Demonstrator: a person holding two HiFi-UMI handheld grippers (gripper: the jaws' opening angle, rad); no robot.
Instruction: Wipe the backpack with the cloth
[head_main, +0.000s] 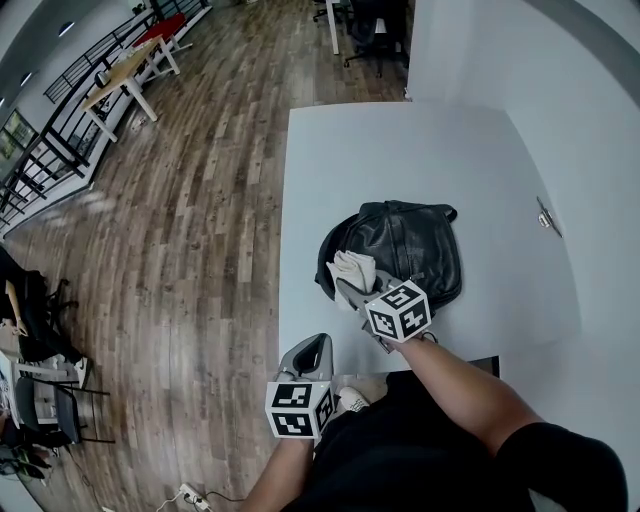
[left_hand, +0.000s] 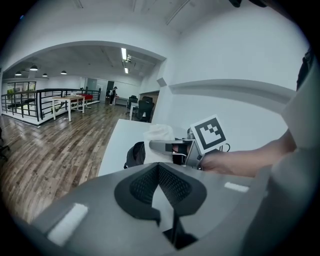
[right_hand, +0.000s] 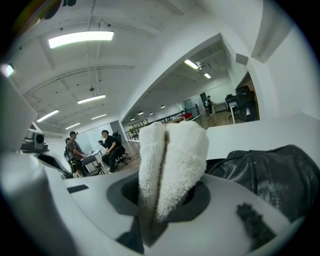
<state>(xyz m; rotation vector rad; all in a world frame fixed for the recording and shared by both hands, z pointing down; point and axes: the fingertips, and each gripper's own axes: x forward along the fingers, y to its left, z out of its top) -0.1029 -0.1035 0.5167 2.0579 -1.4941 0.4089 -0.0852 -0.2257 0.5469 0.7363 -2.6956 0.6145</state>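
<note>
Right gripper (head_main: 352, 292) jaws pinch the white cloth (head_main: 352, 267) at the black backpack's (head_main: 410, 245) eight o'clock. Left gripper (head_main: 308, 352) jaws are closed and empty, so wiping could shove the unsteadied backpack.

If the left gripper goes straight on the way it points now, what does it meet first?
Probably the cloth held in the right gripper, by the backpack; the depth is unclear.

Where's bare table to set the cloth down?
Far half of the table, beyond the backpack, is bare; so is the strip between backpack and wall. Crowded at the near edge: right gripper with cloth, left gripper.
</note>
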